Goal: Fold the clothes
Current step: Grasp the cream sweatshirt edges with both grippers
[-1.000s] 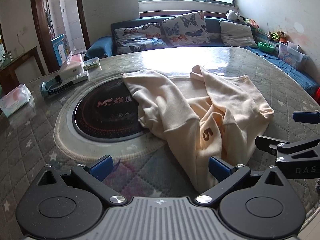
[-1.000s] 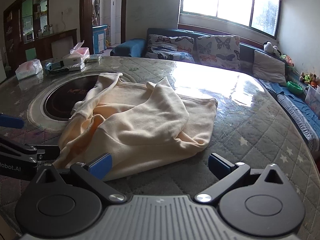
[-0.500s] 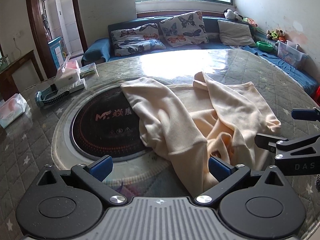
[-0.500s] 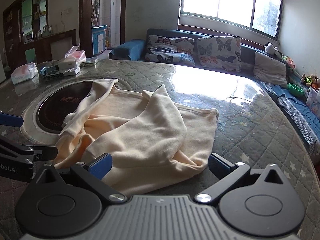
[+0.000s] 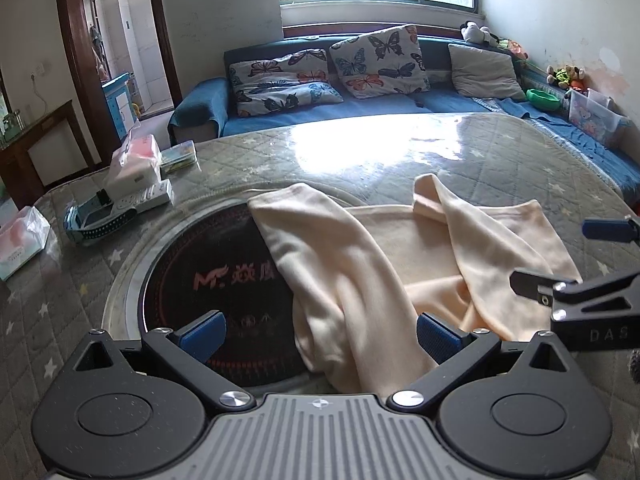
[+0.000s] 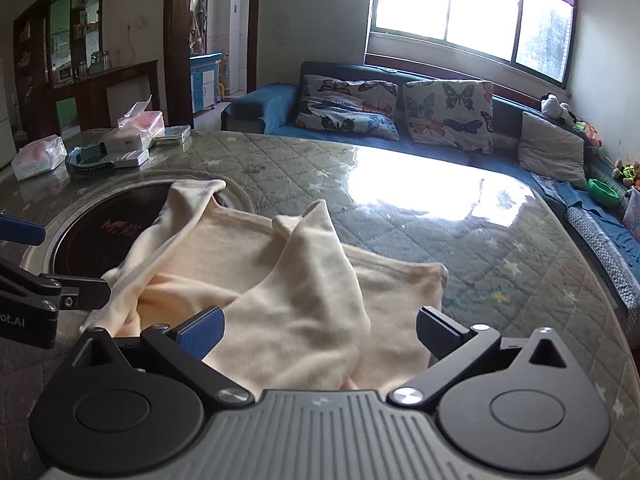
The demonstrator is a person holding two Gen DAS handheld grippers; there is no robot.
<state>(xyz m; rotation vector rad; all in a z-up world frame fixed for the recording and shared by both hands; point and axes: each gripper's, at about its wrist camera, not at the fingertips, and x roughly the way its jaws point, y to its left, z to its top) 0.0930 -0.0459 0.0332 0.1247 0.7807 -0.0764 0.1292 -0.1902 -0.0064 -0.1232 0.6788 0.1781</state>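
A cream long-sleeved garment (image 5: 400, 256) lies crumpled on the round table, partly over the black hotplate (image 5: 216, 280). Both sleeves are flopped across its body. It also shows in the right wrist view (image 6: 288, 288). My left gripper (image 5: 320, 330) is open, its fingers astride the near hem and the left sleeve. My right gripper (image 6: 320, 330) is open over the near right part of the garment. Each gripper shows at the edge of the other's view: the right one (image 5: 580, 264) and the left one (image 6: 40, 268).
The table has a grey quilted cover with stars (image 5: 460, 152). Tissue packs (image 5: 136, 160), a power strip and a blue object (image 5: 96, 216) sit at its far left. A blue sofa with butterfly cushions (image 5: 376, 64) runs behind the table, under the window.
Both grippers have moved forward and lower over the garment, which now fills more of each view. The printed number seen a second ago is now hidden under the folds.
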